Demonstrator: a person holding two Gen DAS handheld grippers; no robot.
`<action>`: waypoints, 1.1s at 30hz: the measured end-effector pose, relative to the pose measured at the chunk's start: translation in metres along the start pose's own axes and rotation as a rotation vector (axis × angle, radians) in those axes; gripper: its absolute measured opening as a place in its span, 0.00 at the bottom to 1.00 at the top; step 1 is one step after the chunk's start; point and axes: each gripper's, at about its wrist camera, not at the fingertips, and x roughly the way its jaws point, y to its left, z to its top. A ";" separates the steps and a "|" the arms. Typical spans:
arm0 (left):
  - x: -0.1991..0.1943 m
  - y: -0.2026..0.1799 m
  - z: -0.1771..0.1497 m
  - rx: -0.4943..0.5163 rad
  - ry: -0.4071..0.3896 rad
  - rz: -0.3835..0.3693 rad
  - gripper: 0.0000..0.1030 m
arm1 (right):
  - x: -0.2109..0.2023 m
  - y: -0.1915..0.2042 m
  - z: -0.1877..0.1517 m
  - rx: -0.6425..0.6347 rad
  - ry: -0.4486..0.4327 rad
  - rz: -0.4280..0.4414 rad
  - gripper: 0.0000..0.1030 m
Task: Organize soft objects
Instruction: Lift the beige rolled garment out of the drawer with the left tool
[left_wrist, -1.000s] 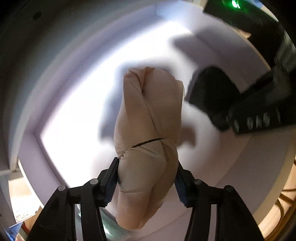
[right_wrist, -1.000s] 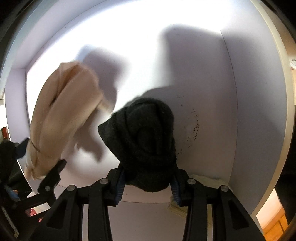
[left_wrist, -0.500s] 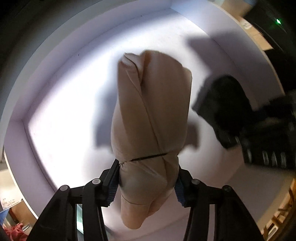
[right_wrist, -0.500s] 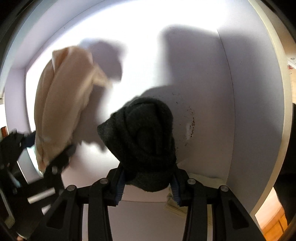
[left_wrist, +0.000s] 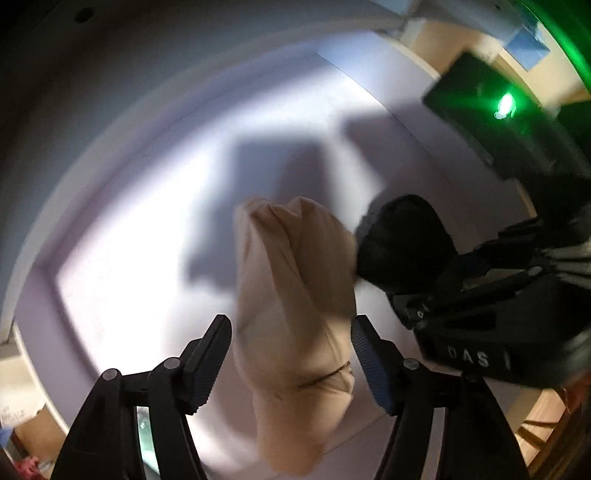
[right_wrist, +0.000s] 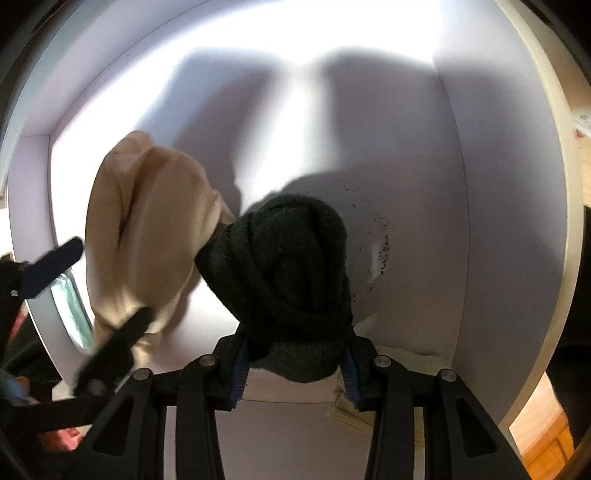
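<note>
Left gripper (left_wrist: 291, 354) opening around beige bundle (left_wrist: 295, 306), pointing down

Inside the box (right_wrist: 498, 221), the beige bundle (right_wrist: 147, 236) lies left of, seemingly touching, the dark bundle (right_wrist: 291, 273).

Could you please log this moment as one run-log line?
left gripper: opening, pads clear of beige rolled cloth bundle | right gripper: shut on dark knitted roll | both over white bin

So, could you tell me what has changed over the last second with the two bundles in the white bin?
The left gripper is opening: its pads now stand clear of the beige bundle, which they clamped a second ago. The bundle has shifted toward the dark bundle and is blurred. The right gripper stays shut on the dark bundle above the white bin.
</note>
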 end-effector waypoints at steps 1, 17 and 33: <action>0.002 -0.001 0.002 0.003 0.004 0.005 0.68 | -0.002 0.000 0.002 -0.001 0.001 0.001 0.42; -0.008 0.078 0.027 -0.140 -0.025 -0.087 0.58 | -0.017 0.005 -0.009 -0.008 -0.034 -0.032 0.40; -0.072 0.103 -0.009 -0.205 -0.108 -0.125 0.46 | -0.018 0.005 -0.014 0.014 -0.027 -0.033 0.40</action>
